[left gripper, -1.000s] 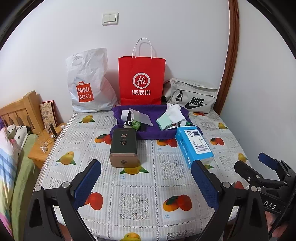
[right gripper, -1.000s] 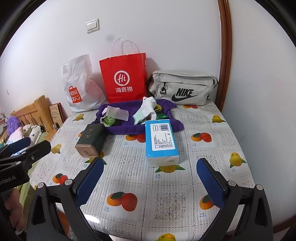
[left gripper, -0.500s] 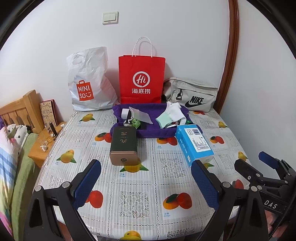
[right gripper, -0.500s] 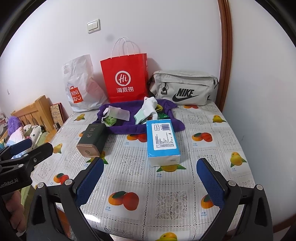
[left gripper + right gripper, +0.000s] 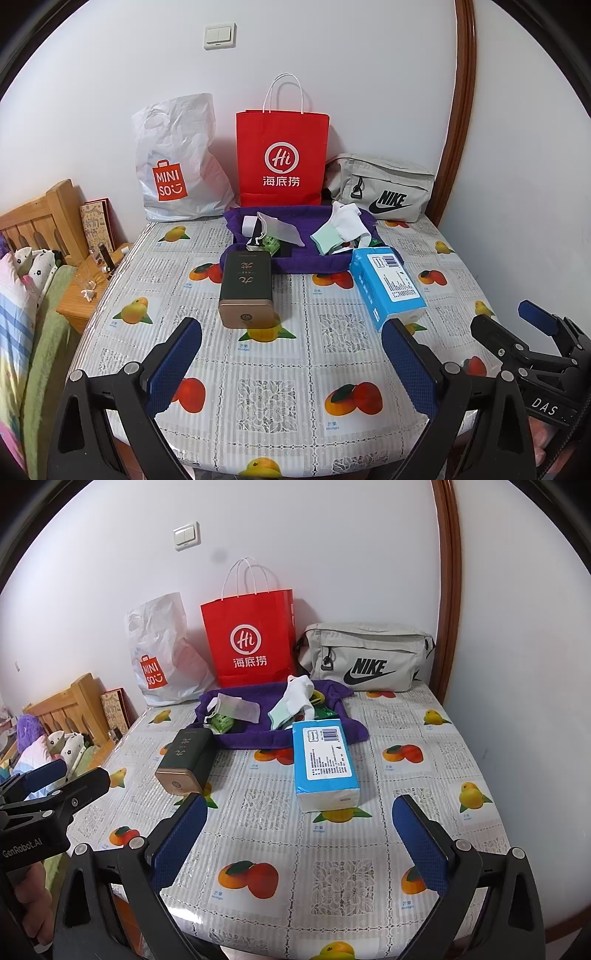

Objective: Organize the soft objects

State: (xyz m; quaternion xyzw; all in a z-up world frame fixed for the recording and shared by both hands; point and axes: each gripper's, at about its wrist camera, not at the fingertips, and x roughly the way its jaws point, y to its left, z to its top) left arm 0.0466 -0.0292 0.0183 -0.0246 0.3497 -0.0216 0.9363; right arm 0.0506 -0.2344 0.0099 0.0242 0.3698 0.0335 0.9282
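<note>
A purple towel (image 5: pixel 314 258) (image 5: pixel 243 736) lies at the back of the table with white and mint socks (image 5: pixel 341 227) (image 5: pixel 295 701), a white pouch (image 5: pixel 280 229) (image 5: pixel 238 707) and a small green packet (image 5: pixel 271 243) (image 5: pixel 219 723) on it. A blue tissue pack (image 5: pixel 388 286) (image 5: pixel 325 760) and a dark green tin (image 5: pixel 245 288) (image 5: pixel 184 762) lie in front of the towel. My left gripper (image 5: pixel 291 365) is open and empty over the table's near edge. My right gripper (image 5: pixel 299 845) is open and empty, just short of the tissue pack.
A white Miniso bag (image 5: pixel 173 162), a red paper bag (image 5: pixel 282 158) and a grey Nike bag (image 5: pixel 384 188) stand against the back wall. A bed and wooden nightstand (image 5: pixel 88 299) are left of the table (image 5: pixel 266 398). A wall is close on the right.
Both grippers have drifted slightly; the scene sits a little differently in both views. Nothing on the table has moved.
</note>
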